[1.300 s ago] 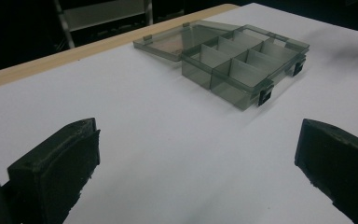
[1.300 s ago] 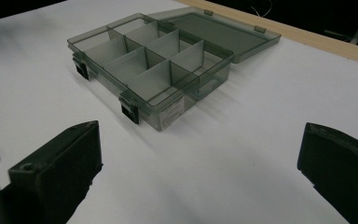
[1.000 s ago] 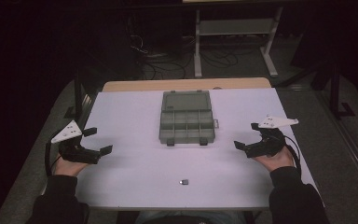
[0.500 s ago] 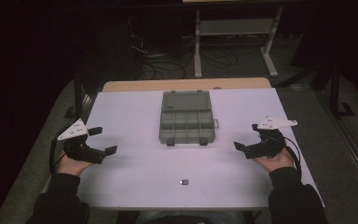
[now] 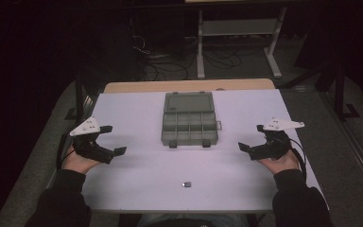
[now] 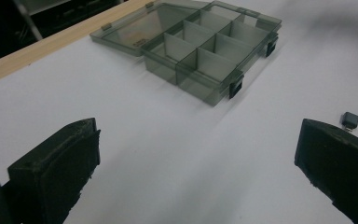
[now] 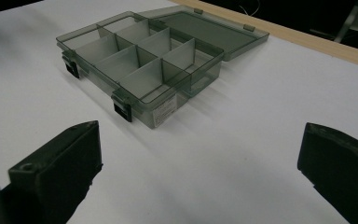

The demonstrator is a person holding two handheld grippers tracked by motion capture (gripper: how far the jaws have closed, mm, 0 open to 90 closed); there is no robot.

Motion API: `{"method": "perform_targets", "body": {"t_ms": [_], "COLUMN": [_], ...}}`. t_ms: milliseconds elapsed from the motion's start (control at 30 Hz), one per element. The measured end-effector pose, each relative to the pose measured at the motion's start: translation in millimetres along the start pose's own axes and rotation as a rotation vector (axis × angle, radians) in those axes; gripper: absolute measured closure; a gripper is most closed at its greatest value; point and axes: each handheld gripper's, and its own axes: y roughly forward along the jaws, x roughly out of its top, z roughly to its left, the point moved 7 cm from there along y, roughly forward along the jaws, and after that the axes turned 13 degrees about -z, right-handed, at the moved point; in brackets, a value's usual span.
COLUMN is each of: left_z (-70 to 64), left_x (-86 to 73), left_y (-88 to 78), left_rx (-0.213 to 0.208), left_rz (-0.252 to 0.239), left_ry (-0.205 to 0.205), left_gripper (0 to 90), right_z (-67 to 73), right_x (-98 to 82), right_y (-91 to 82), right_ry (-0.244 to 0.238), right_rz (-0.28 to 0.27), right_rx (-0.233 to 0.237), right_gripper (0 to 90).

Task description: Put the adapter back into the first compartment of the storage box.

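Note:
A smoky-grey compartment box (image 5: 189,127) lies open at the table's middle, its lid (image 5: 189,101) folded flat behind it and its several cells empty. A small dark grey part (image 5: 187,184) rests near the front edge. My left gripper (image 5: 113,139) hovers open left of the box, nothing between its jaws. In the left gripper view the box (image 6: 209,46) is ahead and the small part (image 6: 351,120) peeks above the right jaw; the left gripper (image 6: 198,158) gapes wide. My right gripper (image 5: 251,137) is open right of the box. The right gripper view faces the box (image 7: 144,60) past the empty right gripper (image 7: 198,158).
The white table cover (image 5: 137,118) lies over a wooden top whose far edge (image 5: 189,86) shows behind the box. Beyond the table, on a dark floor, are cables (image 5: 170,66) and a metal stand (image 5: 236,42).
My left gripper has drifted a little to the right, toward the box. The right gripper, the box and the small part have stayed put.

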Motion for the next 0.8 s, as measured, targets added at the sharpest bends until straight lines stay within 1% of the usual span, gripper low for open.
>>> {"method": "perform_targets", "body": {"t_ms": [167,333,367,500,533,600,800], "left_z": [-5.4,-11.6,-11.6,-16.0,-19.1,-20.8,-30.0], "left_x": [6.4,15.5,15.5,19.6,21.2,21.9,23.9], "left_y": [9.9,15.5,15.5,20.9,23.8,25.4,35.8], "left_rx": [-0.022,-0.045,-0.045,-0.057,-0.068,-0.074,-0.102], "left_rz": [0.025,0.032,0.032,0.041,0.038,0.037,0.057], "left_ry": [0.027,0.049,0.049,0.069,0.071,0.072,0.092], "left_gripper": [0.0,0.0,0.0,0.0,0.0,0.0,0.0], "right_z": [-0.1,0.1,0.1,0.4,0.5,0.4,1.1], "right_x": [0.5,0.1,0.1,-0.2,0.1,0.3,0.1], "right_y": [-0.5,-0.4,-0.4,0.0,-0.2,-0.2,0.0], "right_ry": [-0.004,0.0,0.0,0.0,0.0,0.0,-0.002], "right_rz": [-0.004,-0.001,-0.001,0.001,-0.001,-0.002,-0.001], "right_rx": [-0.001,0.002,0.002,0.004,0.005,0.006,0.009], "right_gripper": [0.0,0.0,0.0,0.0,0.0,0.0,0.0]}}
